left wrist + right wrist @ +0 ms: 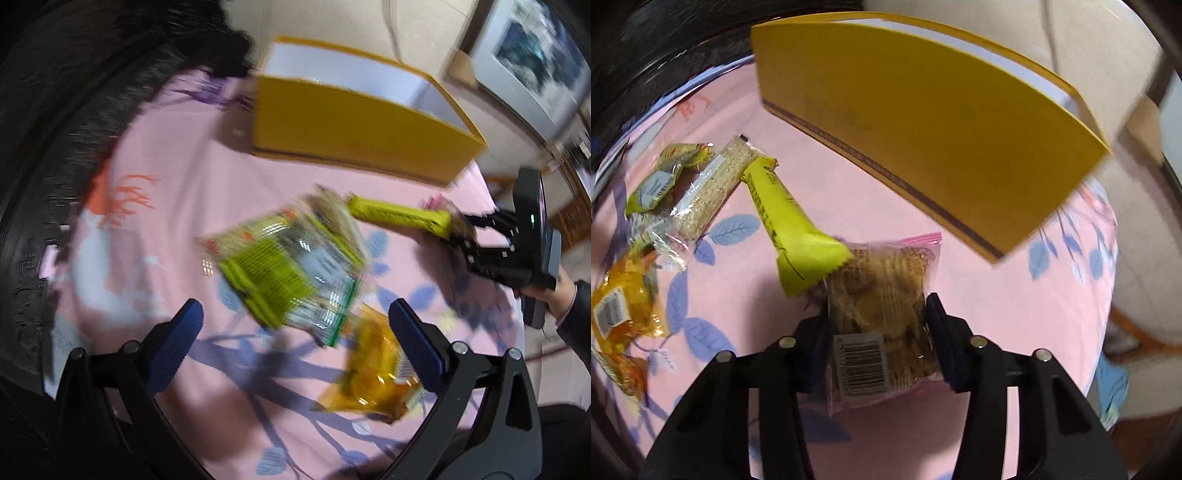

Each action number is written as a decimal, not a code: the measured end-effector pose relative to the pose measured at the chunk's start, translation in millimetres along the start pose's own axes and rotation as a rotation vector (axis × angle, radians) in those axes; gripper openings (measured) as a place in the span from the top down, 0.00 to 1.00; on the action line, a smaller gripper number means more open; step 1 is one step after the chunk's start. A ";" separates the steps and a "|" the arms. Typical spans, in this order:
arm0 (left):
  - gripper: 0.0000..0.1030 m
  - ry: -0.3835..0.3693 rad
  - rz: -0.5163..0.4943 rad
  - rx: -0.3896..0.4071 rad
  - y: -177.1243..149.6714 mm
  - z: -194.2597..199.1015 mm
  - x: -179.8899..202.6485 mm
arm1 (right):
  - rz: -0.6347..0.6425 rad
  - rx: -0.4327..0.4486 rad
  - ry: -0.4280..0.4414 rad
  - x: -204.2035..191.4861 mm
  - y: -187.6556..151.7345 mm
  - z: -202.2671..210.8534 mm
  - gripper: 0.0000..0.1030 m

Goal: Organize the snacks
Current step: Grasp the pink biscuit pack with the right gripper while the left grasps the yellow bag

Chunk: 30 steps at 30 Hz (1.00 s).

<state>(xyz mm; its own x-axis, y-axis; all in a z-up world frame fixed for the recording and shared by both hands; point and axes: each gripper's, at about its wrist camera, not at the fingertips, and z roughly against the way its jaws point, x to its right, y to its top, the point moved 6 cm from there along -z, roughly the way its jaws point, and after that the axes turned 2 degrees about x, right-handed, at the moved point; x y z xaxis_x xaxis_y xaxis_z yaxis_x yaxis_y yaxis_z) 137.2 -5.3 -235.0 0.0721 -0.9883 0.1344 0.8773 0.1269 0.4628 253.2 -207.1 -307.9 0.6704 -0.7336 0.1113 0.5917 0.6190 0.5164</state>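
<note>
My right gripper [879,310] is shut on a clear, pink-edged packet of brown crackers [882,288]; the pads squeeze its sides, and its barcode faces the camera. One end of a yellow-green bar [790,229] lies over the packet's far corner. In the left wrist view my left gripper [295,308] hangs open above a green packet [280,269] and an orange packet [373,369], touching neither. The right gripper [467,230] shows there at the right, at the end of the yellow-green bar [399,216]. An open yellow box [923,129] stands behind the snacks.
Everything lies on a pink cloth with blue leaves [979,295]. A sesame bar [709,192] and a small green packet [661,181] lie at the left. A dark bulky object [55,147] borders the cloth's left side. A person's hand [565,295] holds the right gripper.
</note>
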 end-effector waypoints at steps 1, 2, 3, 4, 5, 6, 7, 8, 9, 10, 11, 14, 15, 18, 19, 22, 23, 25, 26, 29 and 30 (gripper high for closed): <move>0.02 -0.013 -0.024 -0.019 -2.9 -4.0 6.8 | -0.024 -0.002 -0.002 -0.6 -5.6 4.4 0.54; 0.02 -0.026 -0.052 -0.040 -6.6 -8.5 15.1 | -0.056 -0.005 0.003 -0.9 -11.7 9.3 0.54; 0.02 -0.036 -0.071 -0.054 -9.2 -11.7 21.3 | -0.103 -0.001 0.010 -1.0 -19.1 16.3 0.54; 0.02 -0.049 -0.095 -0.069 -12.8 -15.6 30.0 | -0.144 0.005 0.015 -1.7 -23.4 23.5 0.54; 0.02 -0.057 -0.112 -0.082 -15.7 -19.1 36.8 | -0.205 0.012 0.028 -2.4 -31.5 31.4 0.54; 0.02 -0.065 -0.129 -0.094 -18.5 -22.6 42.7 | -0.246 0.014 0.038 -3.2 -36.3 36.0 0.54; 0.02 -0.070 -0.152 -0.109 -21.9 -27.0 49.8 | -0.300 0.015 0.053 -5.3 -42.1 41.2 0.54; 0.02 -0.065 -0.170 -0.115 -24.2 -29.7 54.7 | -0.341 0.015 0.063 -6.6 -47.2 45.4 0.54; 0.02 -0.056 -0.184 -0.122 -25.8 -33.2 59.4 | -0.374 0.016 0.071 -8.1 -50.6 49.4 0.54; 0.03 -0.057 -0.191 -0.127 -26.6 -35.7 62.1 | -0.412 0.020 0.078 -10.6 -58.4 55.5 0.54; 0.05 -0.058 -0.195 -0.133 -26.9 -38.4 64.3 | -0.431 0.024 0.083 -12.9 -59.8 58.0 0.54; 0.17 -0.055 -0.203 -0.162 -30.5 -47.4 68.2 | -0.494 0.057 0.109 -19.7 -61.3 70.5 0.55; 0.23 -0.055 -0.205 -0.175 -32.3 -50.0 69.3 | -0.499 0.066 0.114 -20.7 -58.4 72.2 0.55; 0.28 -0.060 -0.221 -0.219 -40.5 -59.0 74.7 | -0.498 0.094 0.124 -26.7 -49.7 79.8 0.55; 0.28 -0.061 -0.229 -0.226 -42.6 -60.8 76.9 | -0.495 0.101 0.124 -28.0 -48.9 83.3 0.55; 0.39 -0.056 -0.265 -0.250 -51.2 -68.8 83.6 | -0.469 0.097 0.116 -29.3 -45.4 81.7 0.55; 0.43 -0.057 -0.270 -0.260 -53.5 -70.8 84.5 | -0.462 0.096 0.112 -29.2 -44.6 80.6 0.55; 0.52 -0.067 -0.267 -0.273 -56.1 -74.3 84.8 | -0.449 0.093 0.097 -27.0 -46.1 79.7 0.55; 0.53 -0.071 -0.265 -0.271 -56.8 -74.4 84.5 | -0.439 0.091 0.088 -25.9 -46.9 79.1 0.55; 0.57 -0.075 -0.268 -0.265 -57.0 -75.3 84.5 | -0.395 0.042 0.066 -22.7 -53.6 69.6 0.55; 0.58 -0.074 -0.271 -0.263 -57.7 -75.1 83.7 | -0.387 0.029 0.064 -22.2 -56.0 66.9 0.55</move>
<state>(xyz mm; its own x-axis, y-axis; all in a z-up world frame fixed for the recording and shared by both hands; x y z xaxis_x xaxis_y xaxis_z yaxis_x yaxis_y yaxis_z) 128.3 -101.7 -316.2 -0.2051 -0.9731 0.1050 0.9522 -0.1735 0.2513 175.3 -244.3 -282.5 0.4276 -0.8916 -0.1494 0.7939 0.2913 0.5338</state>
